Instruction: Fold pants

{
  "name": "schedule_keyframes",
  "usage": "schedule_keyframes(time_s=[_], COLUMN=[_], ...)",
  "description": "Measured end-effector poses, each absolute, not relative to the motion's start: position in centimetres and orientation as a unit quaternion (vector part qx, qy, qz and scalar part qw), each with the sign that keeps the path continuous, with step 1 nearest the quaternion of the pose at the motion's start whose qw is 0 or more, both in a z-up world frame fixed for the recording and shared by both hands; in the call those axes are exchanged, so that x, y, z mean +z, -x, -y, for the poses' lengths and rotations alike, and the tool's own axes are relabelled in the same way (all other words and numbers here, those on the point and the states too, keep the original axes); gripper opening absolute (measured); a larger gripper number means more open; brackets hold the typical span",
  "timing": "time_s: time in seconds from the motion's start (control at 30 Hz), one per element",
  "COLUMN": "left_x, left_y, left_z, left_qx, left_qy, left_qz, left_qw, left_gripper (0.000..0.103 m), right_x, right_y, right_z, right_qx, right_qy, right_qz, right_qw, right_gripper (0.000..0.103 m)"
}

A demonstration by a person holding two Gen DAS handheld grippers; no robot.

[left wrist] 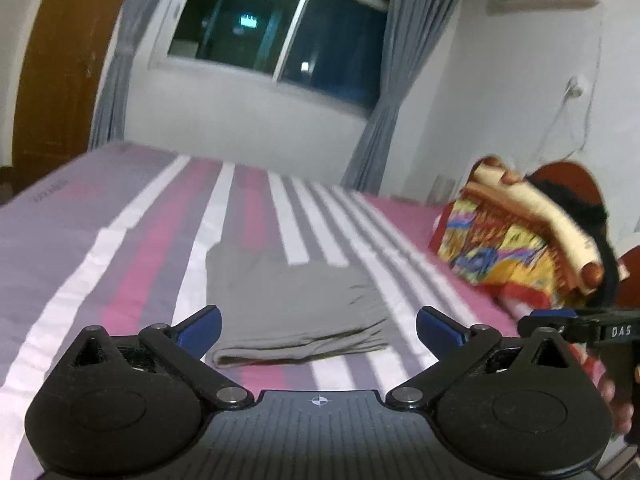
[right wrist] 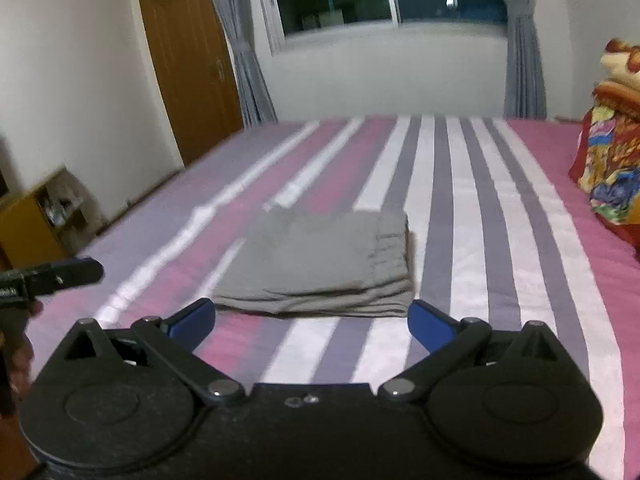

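The grey pants [left wrist: 292, 304] lie folded into a flat, layered rectangle on the striped bed; they also show in the right wrist view [right wrist: 324, 264]. My left gripper [left wrist: 318, 330] is open and empty, held just in front of the folded stack's near edge. My right gripper [right wrist: 310, 326] is open and empty, also just short of the near edge. Neither touches the cloth. The right gripper's finger shows at the left wrist view's right edge [left wrist: 560, 320], and the left gripper's finger at the right wrist view's left edge [right wrist: 60, 274].
The bed sheet [right wrist: 460, 208] has pink, white and grey stripes. A colourful folded blanket pile [left wrist: 516, 240] sits on the bed's right side, also in the right wrist view [right wrist: 612, 168]. A wooden door [right wrist: 192, 60], a window [left wrist: 276, 28] with curtains and a low yellow cabinet [right wrist: 36, 220] stand beyond the bed.
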State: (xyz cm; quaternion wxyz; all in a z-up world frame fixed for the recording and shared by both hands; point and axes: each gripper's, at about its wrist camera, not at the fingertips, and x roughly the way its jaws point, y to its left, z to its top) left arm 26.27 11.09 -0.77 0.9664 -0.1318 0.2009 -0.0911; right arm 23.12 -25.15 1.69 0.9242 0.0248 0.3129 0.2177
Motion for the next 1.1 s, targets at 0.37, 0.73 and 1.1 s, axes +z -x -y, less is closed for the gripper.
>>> schedule_keyframes(time_s=[0.37,0.73,1.1], left_x=[5.0,7.9,7.8], left_y=[-13.2,-1.9,5.6], left_z=[-8.7,-5.7,-5.5], left_qx=[-0.079,-0.073,-0.072], left_qy=[0.087,0.051,0.063], left_qz=[-0.153,-0.125,-0.101], left_qw=[0.981,0.988,0.99], left_gripper=[0.103,0.103,0.103], right_x=[7.7,9.4,10.6], right_y=[-11.0,-1.2,5.3], right_z=[24.0,24.6,23.9], right_qx=[0.174,0.148,0.162], right_qy=[0.006,-0.016,0.009], right_qz=[-0.226,-0.185,-0.154], right_qw=[0.958,0.971,0.975], right_gripper=[0.103,0.103,0.103])
